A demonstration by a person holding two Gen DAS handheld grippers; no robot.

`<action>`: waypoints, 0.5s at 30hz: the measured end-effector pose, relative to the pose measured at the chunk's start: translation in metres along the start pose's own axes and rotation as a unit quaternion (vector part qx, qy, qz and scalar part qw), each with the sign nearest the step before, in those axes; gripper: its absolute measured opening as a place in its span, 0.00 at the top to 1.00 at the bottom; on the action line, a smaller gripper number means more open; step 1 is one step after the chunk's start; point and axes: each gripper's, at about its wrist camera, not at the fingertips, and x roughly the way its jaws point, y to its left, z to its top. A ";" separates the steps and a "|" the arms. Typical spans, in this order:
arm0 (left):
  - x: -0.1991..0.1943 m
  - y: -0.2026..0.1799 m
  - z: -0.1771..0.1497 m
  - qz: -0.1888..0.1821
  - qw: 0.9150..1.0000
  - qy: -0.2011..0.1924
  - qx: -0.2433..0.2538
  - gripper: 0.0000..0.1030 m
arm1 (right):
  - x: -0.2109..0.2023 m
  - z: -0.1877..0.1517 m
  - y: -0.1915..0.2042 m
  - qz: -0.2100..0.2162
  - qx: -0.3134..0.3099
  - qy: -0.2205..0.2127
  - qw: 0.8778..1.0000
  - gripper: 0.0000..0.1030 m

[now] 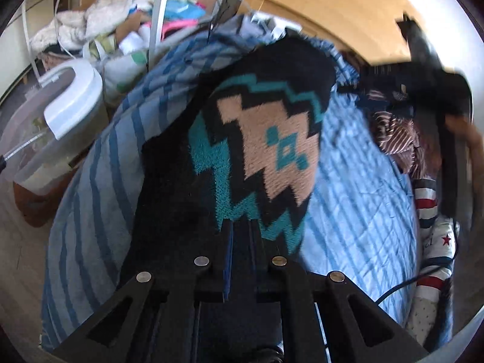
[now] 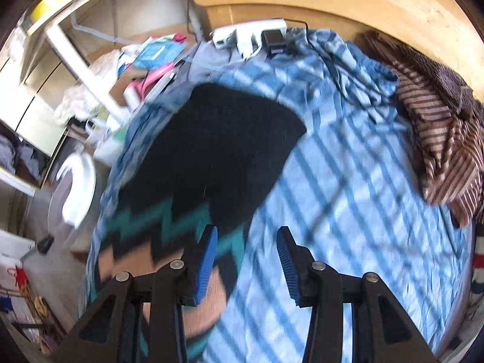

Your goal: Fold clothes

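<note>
Sweater (image 1: 266, 139) — black knit with a teal zigzag and a peach diamond panel — was clamped in my left gripper (image 1: 240, 236). The jaws were drawn together on a bunched edge of the knit, with only a thin blue line of pad showing between them. From that grip the fabric rose away from the camera and draped forward over the blue striped bedsheet (image 1: 357, 205), patterned side up.

My right gripper (image 2: 247, 260) was empty, its jaws standing wide apart, blue ribbed pads (image 2: 207, 260) facing each other. The sweater (image 2: 217, 145) lay to the left of that gap: its edge passed under and behind the left finger, while the right finger stood over bare bedsheet (image 2: 363, 199). The black part spread toward the far end of the bed; the zigzag part lay nearest the jaws, blurred.

A brown-and-white striped garment (image 2: 441, 139) lay crumpled at the sheet's right edge, well apart from the sweater. A white power strip (image 2: 251, 34) and a black adapter (image 2: 273, 40) sat at the head of the bed. A clear plastic container with a white handle (image 1: 69, 96) stood off the bed's left side, beside a heap of mixed laundry (image 1: 99, 27).
</note>
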 end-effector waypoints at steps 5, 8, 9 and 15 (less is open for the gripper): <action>0.034 0.018 0.004 0.025 0.998 0.062 -0.018 0.90 | 0.048 0.060 -0.010 -0.046 0.009 0.013 0.999 0.58; 0.037 0.036 0.000 -0.010 0.997 0.067 -0.040 0.92 | 0.079 0.082 -0.006 -0.061 0.011 0.031 0.998 0.58; 0.038 0.043 -0.004 -0.023 0.996 0.070 -0.047 0.93 | 0.089 0.089 -0.006 -0.059 0.010 0.038 0.997 0.58; 0.040 0.066 -0.013 -0.074 0.991 0.081 -0.080 0.97 | 0.109 0.119 -0.011 -0.034 0.029 0.052 0.998 0.59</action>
